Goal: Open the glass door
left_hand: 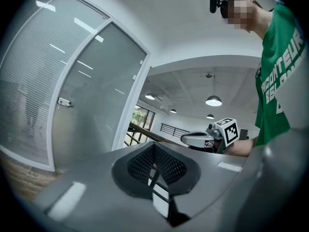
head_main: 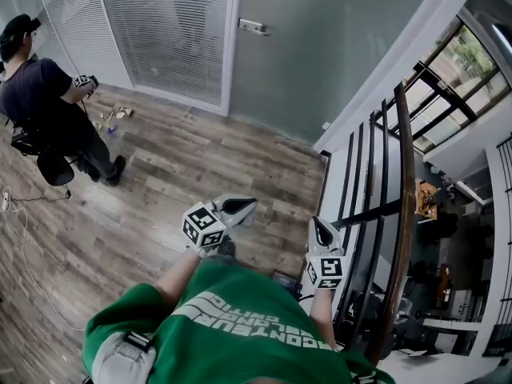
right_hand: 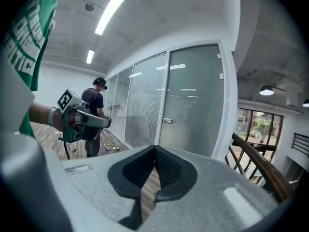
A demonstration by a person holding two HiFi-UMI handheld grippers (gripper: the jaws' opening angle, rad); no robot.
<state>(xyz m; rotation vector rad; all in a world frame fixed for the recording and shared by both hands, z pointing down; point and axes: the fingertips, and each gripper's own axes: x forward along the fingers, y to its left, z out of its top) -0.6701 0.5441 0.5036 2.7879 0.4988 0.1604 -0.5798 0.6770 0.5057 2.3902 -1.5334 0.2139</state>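
Note:
The frosted glass door (head_main: pixel 320 46) stands shut across the wooden floor, its metal handle (head_main: pixel 254 27) on the left edge. In the left gripper view the door (left_hand: pixel 96 100) and handle (left_hand: pixel 64 102) lie far left; in the right gripper view the door (right_hand: pixel 193 105) and handle (right_hand: pixel 167 121) are straight ahead. My left gripper (head_main: pixel 240 208) and right gripper (head_main: pixel 322 232) are held out in front of my green shirt, well short of the door. The left gripper (left_hand: pixel 154 145) is shut on nothing, and so is the right gripper (right_hand: pixel 155 149).
A person in dark clothes (head_main: pixel 48 110) stands at the left near small items on the floor (head_main: pixel 116 117). A glass wall with blinds (head_main: pixel 168 30) adjoins the door. A black railing with a wooden handrail (head_main: pixel 404 214) runs along my right. A cable (head_main: pixel 24 238) lies on the floor.

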